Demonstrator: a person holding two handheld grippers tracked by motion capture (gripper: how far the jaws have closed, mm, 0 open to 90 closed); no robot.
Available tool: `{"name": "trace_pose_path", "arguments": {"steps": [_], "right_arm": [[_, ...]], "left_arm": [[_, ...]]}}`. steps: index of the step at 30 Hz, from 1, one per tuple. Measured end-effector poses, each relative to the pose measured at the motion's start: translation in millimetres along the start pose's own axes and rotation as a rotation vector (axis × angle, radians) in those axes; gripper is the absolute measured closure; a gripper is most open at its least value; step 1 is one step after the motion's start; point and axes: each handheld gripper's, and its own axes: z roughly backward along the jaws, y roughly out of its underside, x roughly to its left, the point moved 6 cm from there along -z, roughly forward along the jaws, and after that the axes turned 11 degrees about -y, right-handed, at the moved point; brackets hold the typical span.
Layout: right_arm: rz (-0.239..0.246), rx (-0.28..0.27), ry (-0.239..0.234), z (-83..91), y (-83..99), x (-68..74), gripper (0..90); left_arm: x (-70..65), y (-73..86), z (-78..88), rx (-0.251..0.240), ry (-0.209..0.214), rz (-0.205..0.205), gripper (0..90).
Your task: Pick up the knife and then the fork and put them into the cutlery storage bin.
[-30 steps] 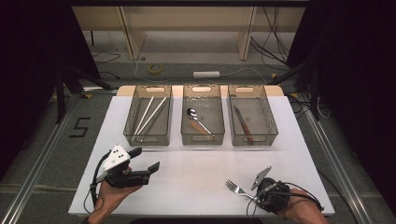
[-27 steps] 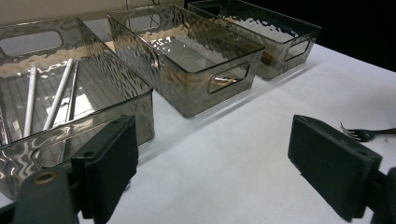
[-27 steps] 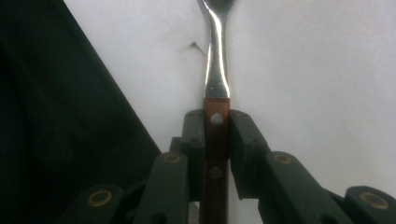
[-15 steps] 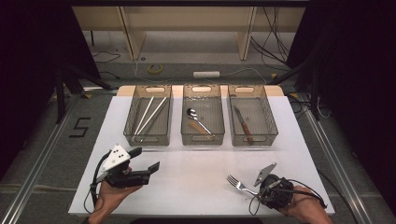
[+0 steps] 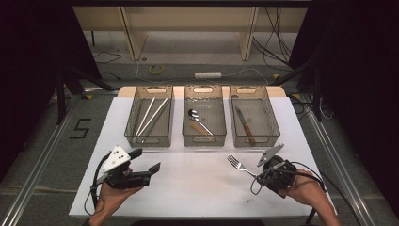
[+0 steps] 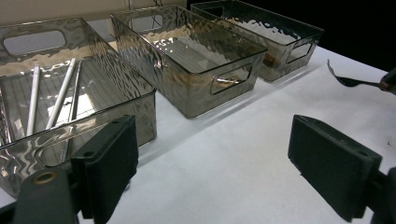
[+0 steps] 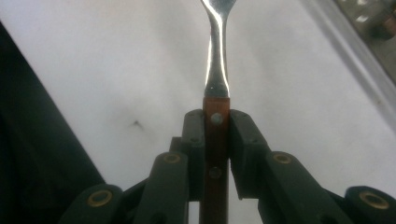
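- Looking down in the high view: right gripper (image 5: 258,172) holds a fork (image 5: 240,165) near the table's (image 5: 197,188) front right, tines pointing toward the bins. Left gripper (image 5: 146,162) hangs at front left, jaws spread on nothing.
- Count: three bins. Left bin (image 5: 133,123) holds what look like three pale sticks (image 5: 151,116); middle bin (image 5: 188,117) a spoon (image 5: 199,120) and a wood-handled piece too blurred to name; right bin (image 5: 266,113) a knife (image 5: 245,126).
- Left gripper view: pads (image 6: 112,168) stand wide apart, table bare between them; the fork's tines (image 6: 343,78) show at the far right.
- Right gripper view: fingers (image 7: 240,144) pinch the wooden handle (image 7: 215,135) flat from both sides, metal neck projecting beyond.
- Risk: the hold sits on the handle alone, so the fork could pivot in a quick swing.
- Risk: tines could catch a bin rim if brought in low.
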Motion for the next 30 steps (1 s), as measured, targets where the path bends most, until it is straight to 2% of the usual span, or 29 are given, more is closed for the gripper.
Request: {"name": "trace_pose_path", "arguments": {"steps": [18,30], "right_arm": [[-0.028,-0.080,0.025,18.7,-30.3,-28.1,77.9],[-0.014,-0.120,0.038,32.4,-63.9,-42.3,78.0]], "left_arm": [[0.5,-0.2,0.0,-0.003,-0.003,0.003,15.7],[0.3,-0.2,0.2,-0.003,-0.001,0.001,15.7]]}}
